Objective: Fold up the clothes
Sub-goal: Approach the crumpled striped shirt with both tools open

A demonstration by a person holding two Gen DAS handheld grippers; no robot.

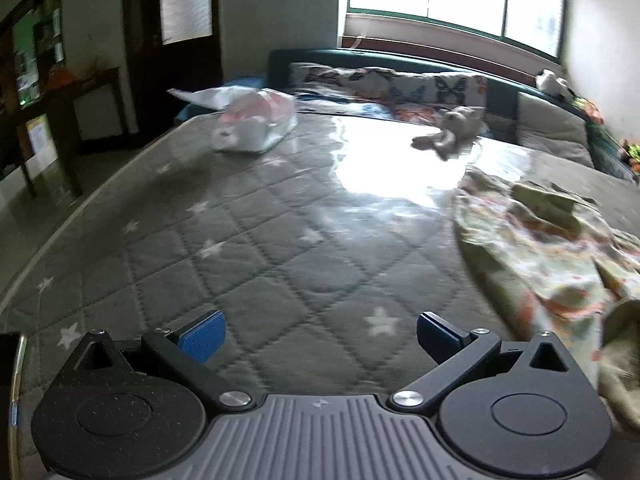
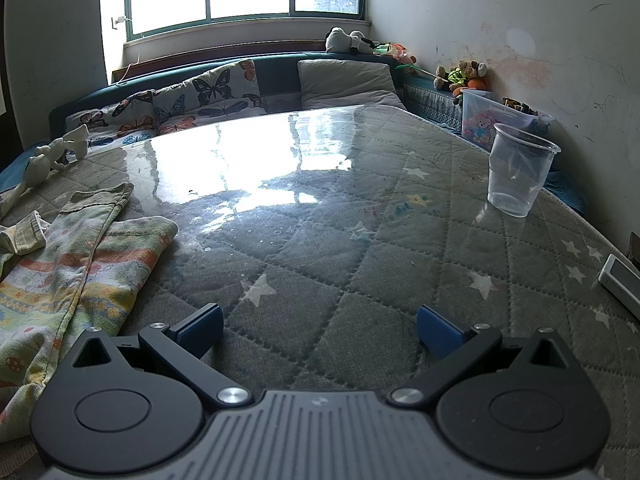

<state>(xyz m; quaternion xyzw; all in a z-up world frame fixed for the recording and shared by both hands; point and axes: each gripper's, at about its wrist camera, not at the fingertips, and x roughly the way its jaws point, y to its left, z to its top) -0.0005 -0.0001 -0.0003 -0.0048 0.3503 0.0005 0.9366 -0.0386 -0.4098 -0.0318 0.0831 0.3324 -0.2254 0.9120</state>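
A pale green patterned garment point(image 1: 544, 248) lies crumpled on the quilted grey star-print surface point(image 1: 280, 240), to the right in the left wrist view. It also shows at the left of the right wrist view point(image 2: 80, 264), partly spread with a cuffed part on top. My left gripper point(image 1: 320, 334) is open and empty, over bare quilt to the left of the garment. My right gripper point(image 2: 320, 330) is open and empty, over bare quilt to the right of the garment. Neither touches the cloth.
A clear plastic cup point(image 2: 520, 170) stands at the right and a white box point(image 2: 620, 284) lies at the right edge. A plastic bag point(image 1: 256, 120) and a soft toy point(image 1: 452, 130) sit at the back. Pillows point(image 2: 344, 84) and a toy bin point(image 2: 492, 120) line the far side.
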